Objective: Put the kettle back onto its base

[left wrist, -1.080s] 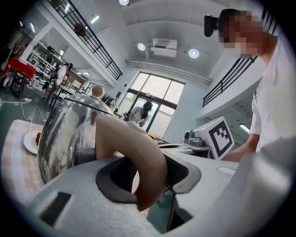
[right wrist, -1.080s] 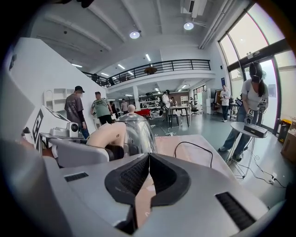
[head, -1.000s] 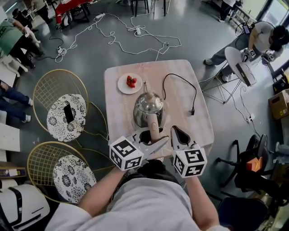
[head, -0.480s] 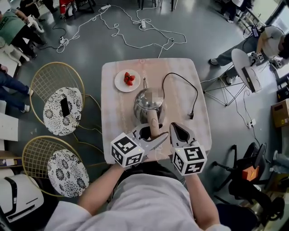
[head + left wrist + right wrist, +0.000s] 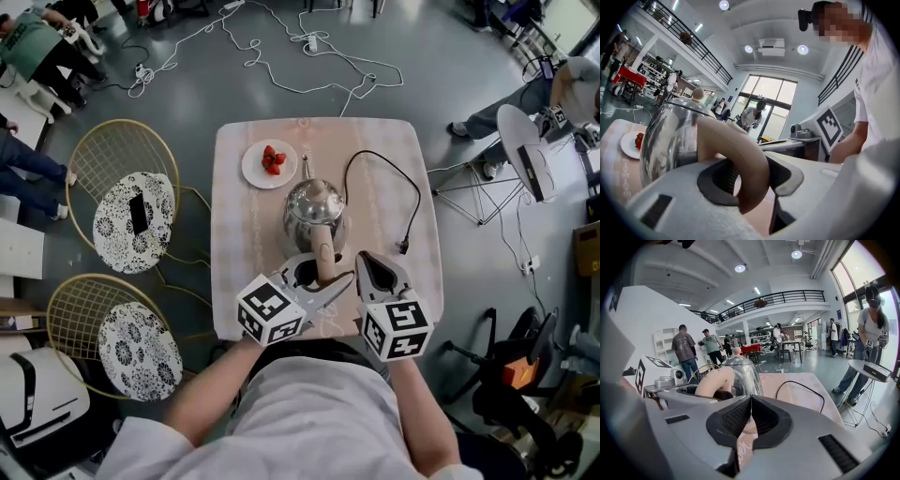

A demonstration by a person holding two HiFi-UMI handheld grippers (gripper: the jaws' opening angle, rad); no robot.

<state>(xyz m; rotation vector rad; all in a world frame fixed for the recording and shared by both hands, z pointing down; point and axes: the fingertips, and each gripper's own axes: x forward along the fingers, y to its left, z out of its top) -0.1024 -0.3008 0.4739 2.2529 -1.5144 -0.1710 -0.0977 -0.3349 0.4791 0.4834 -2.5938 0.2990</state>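
left hand-held gripper (image 5: 317, 274) in from 7 o'clock, forearm low, nearly level, clamped on the tan handle (image 5: 324, 255) of the kettle (image 5: 312, 208) | right hand-held gripper (image 5: 372, 269) at 5 o'clock, tipped down, jaws pinched together, empty, just beside the handle | kettle mid-counter (image 5: 246, 239), spout to 12 | strawberry plate (image 5: 255, 172) at its 11 | cord (image 5: 394, 182) at 2

lab hall: mezzanine (image 5: 778, 298), floor cables (image 5: 281, 67)

Kettle (image 5: 309, 211) of mirror-glossy polished metal, handle (image 5: 740, 154) of smooth matt beige plastic, table (image 5: 242, 225) of pale matt wood grain
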